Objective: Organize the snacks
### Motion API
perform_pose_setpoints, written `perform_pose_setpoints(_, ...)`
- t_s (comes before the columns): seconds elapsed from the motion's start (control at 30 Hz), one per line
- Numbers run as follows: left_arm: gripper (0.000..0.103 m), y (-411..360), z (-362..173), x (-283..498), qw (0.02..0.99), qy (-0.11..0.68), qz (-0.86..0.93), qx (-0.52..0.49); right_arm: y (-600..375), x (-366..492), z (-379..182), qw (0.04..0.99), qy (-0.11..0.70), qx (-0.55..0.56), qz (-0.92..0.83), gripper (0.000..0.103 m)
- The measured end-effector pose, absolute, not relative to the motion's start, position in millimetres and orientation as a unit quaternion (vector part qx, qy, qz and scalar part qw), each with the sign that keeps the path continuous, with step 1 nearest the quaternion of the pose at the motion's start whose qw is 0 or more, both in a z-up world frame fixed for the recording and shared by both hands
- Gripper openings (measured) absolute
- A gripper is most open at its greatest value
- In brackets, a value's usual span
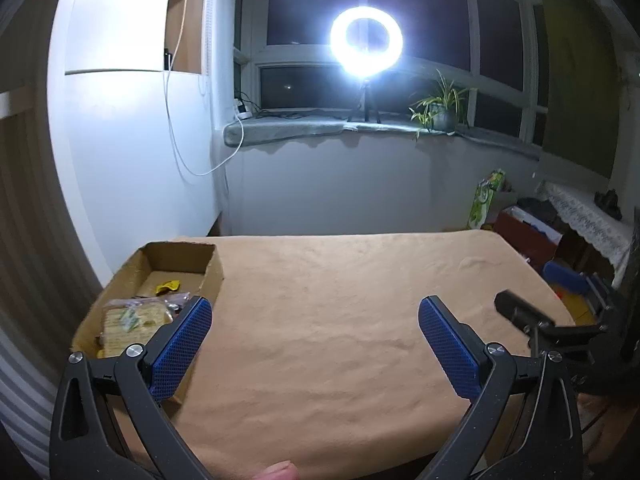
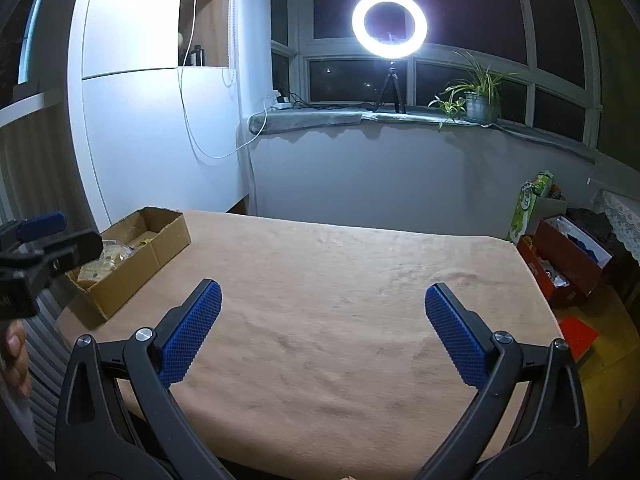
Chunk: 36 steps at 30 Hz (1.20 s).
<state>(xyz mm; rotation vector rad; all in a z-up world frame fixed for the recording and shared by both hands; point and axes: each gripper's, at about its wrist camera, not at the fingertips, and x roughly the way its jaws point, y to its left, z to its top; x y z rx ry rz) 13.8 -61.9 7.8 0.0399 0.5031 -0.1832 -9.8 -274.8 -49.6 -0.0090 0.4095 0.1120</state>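
A cardboard box point(image 1: 212, 270) sits at the left edge of the tan-covered table point(image 1: 340, 300). It holds a clear pack of crackers point(image 1: 132, 322), a small yellow wrapper point(image 1: 168, 287) and other small snacks. My left gripper point(image 1: 316, 320) is open and empty, its left finger just in front of the box. My right gripper point(image 2: 322, 304) is open and empty over the middle of the table; the box point(image 2: 132, 264) lies to its far left. The left gripper also shows at the left edge of the right wrist view point(image 2: 40, 240).
A ring light point(image 1: 366, 40) on a tripod and a potted plant point(image 1: 442, 108) stand on the windowsill. A white cabinet point(image 1: 132, 140) stands at left. Boxes and bags point(image 2: 560, 256) lie on the floor right of the table.
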Motion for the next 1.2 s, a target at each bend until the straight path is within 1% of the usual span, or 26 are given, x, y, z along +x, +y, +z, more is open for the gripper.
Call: perform_pose_setpoints(1.2,0.103,-41.3,-0.3,9.1,0.965,0.249,-0.079,0.005,-252.0,-4.2,-42.9,0.976,0.211,-0.021,0.052,0.103)
